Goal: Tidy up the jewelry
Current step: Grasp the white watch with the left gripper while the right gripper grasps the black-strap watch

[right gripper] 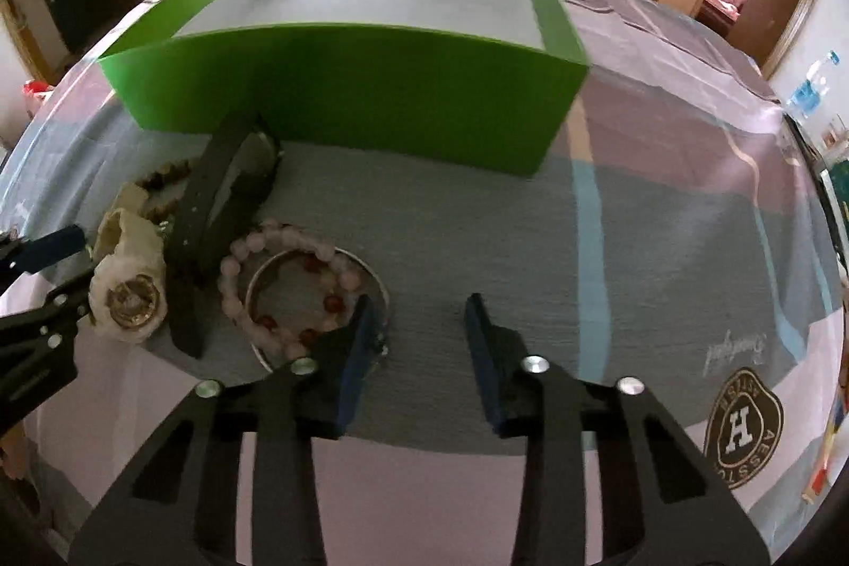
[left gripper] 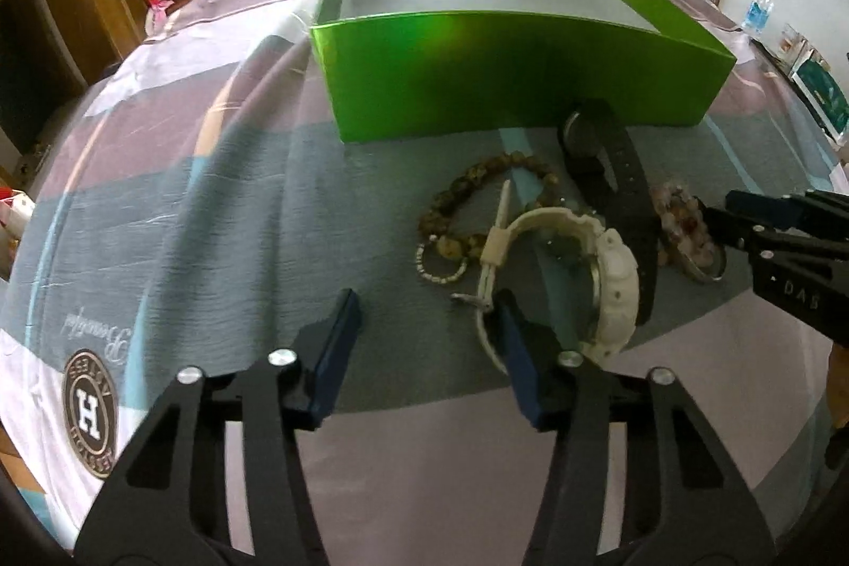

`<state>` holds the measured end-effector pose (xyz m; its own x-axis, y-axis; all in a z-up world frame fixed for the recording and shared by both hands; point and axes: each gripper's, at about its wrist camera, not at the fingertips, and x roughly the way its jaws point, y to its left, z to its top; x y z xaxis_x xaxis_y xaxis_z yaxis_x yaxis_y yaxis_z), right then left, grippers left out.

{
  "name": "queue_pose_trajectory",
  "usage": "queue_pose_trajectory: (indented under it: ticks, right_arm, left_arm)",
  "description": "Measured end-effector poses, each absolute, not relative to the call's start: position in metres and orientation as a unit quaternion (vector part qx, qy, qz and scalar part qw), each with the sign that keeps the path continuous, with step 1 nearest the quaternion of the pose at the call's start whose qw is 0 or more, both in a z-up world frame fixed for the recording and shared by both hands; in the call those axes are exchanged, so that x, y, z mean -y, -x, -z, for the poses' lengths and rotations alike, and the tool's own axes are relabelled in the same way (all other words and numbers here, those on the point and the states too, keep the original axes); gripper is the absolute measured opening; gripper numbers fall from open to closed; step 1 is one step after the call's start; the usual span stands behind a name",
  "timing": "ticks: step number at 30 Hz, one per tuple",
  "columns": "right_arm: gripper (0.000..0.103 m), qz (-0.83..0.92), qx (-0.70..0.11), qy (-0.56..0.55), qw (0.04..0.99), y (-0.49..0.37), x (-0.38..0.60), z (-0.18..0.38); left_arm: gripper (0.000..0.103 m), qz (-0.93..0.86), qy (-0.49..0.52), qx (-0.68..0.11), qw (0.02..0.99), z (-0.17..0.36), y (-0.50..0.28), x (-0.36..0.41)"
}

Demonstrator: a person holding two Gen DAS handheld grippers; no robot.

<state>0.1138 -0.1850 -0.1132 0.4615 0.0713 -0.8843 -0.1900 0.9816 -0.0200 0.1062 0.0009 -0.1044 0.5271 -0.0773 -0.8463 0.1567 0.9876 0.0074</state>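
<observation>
Tablecloth (left gripper: pixel 212 205), striped grey and mauve, spreads beneath both tools. Ahead of them stands a green box (left gripper: pixel 477 78), nothing visible inside. Left gripper (left gripper: pixel 427 308) is spread, its right finger beside the white watch (left gripper: pixel 610 290). Right gripper (right gripper: pixel 419 316) gapes, gripping nothing, its left finger over the metal bangle (right gripper: pixel 371 269) ringing pink beads (right gripper: pixel 239 258).

Readable markings:

1. Round brown-and-cream emblem (left gripper: pixel 89 412) printed on the striped grey, pink and white tablecloth (left gripper: pixel 212 205): a large white block letter "H" at centre, ringed by small capitals too distorted to make out in full. It shows upside down in the left wrist view.
2. Cursive script line (left gripper: pixel 98 337) just beside the emblem on the same cloth: not legible.
3. Black right gripper (left gripper: pixel 716 216), on its body: white letters "DAS" (left gripper: pixel 794 288).
</observation>
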Motion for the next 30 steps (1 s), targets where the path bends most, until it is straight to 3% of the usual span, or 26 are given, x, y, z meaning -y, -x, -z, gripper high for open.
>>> queue_pose_trajectory:
  ticks: [1,2,4,11,12,14,18,23,24,25,30]
  right_arm:
    - [0.006,-0.082,-0.515,0.057,0.851,-0.114,0.183,0.114]
    - [0.005,-0.08,-0.513,0.061,0.852,-0.116,0.183,0.114]
    - [0.005,-0.075,-0.503,0.068,0.858,-0.116,0.182,0.108]
    - [0.005,-0.101,-0.509,0.045,0.853,-0.099,0.188,0.095]
    - [0.009,-0.117,-0.51,0.046,0.851,-0.093,0.181,0.093]
    - [0.032,-0.166,-0.516,0.046,0.839,-0.074,0.171,0.093]
    - [0.043,-0.256,-0.517,0.053,0.815,-0.042,0.144,0.086]
    - [0.042,-0.28,-0.525,0.097,0.798,-0.02,0.115,0.097]
    - [0.036,-0.273,-0.528,0.105,0.797,-0.023,0.114,0.102]
    - [0.023,-0.265,-0.533,0.106,0.796,-0.027,0.116,0.105]
    - [0.022,-0.183,-0.522,0.081,0.829,-0.058,0.151,0.102]
  left_arm:
    - [0.035,0.07,-0.042,-0.479,0.874,0.103,-0.106,0.001]
    - [0.023,0.072,-0.044,-0.478,0.874,0.103,-0.109,0.001]
    - [0.017,0.071,-0.046,-0.478,0.874,0.104,-0.11,0.001]
    - [0.019,0.057,-0.041,-0.481,0.874,0.105,-0.112,-0.015]
    - [0.021,0.057,-0.043,-0.48,0.874,0.105,-0.111,-0.015]
    - [0.028,0.054,-0.051,-0.478,0.875,0.105,-0.109,-0.013]
    - [0.038,0.051,-0.049,-0.478,0.875,0.105,-0.11,-0.014]
    - [0.041,0.051,-0.049,-0.474,0.878,0.101,-0.106,-0.015]
    - [0.042,0.051,-0.049,-0.473,0.878,0.1,-0.105,-0.015]
    - [0.043,0.052,-0.048,-0.472,0.879,0.099,-0.104,-0.016]
    - [0.044,0.054,-0.044,-0.468,0.881,0.095,-0.102,-0.018]
